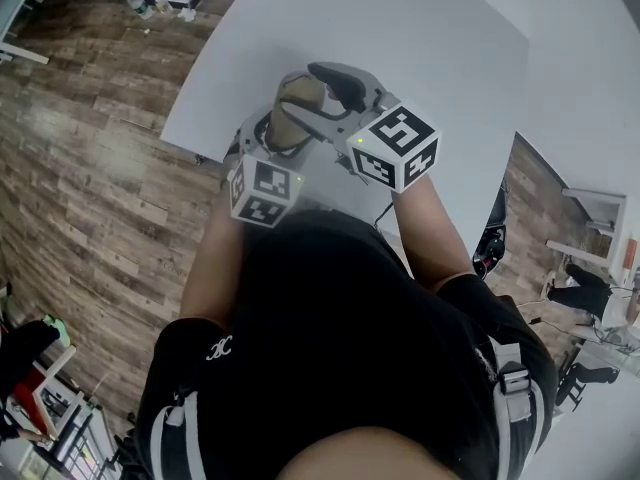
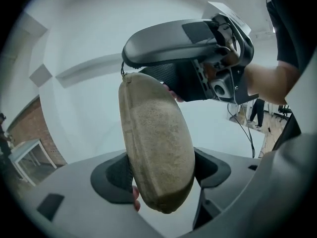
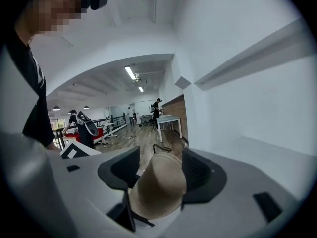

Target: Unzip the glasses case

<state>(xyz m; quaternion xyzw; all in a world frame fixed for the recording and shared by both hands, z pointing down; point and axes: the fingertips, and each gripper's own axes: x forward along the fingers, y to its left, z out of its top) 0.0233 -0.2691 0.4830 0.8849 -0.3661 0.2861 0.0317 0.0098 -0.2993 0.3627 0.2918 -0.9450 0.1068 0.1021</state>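
A wide white desk [image 1: 420,28] with a smooth matte top is filling the upper half of the head view, and a floor [image 1: 90,118] of grey-brown wood planks is running along its left side. A person in a black shirt [image 1: 330,348] is standing at the desk's near corner, both forearms reaching forward.

The left tongs [image 1: 268,138], moulded from grey plastic with dark ribbed pads, are carrying a marker cube [image 1: 262,190] printed with black and white squares. The right tongs [image 1: 335,86] are carrying a matching cube [image 1: 397,146] and are sitting just beyond and to the right of the left pair.

The glasses case [image 1: 293,113] is hanging in the air between the two tools, above the desk's near edge and not touching it. In the left gripper view the left tongs [image 2: 161,170] are clenching the lower end of the glasses case [image 2: 156,152], which is rising upright and slightly tilted from between the pads. It is a tan, rounded oval shell with a grainy, suede-like surface and a stitched seam curving down its left edge. The right tongs [image 2: 163,63] are closing over its upper end there.

In the right gripper view the right tongs [image 3: 158,170] are gripping the domed end of the case [image 3: 158,187], which is filling the gap between the pads. A thin black zip cord [image 3: 161,148] is curling just past the top of the case.
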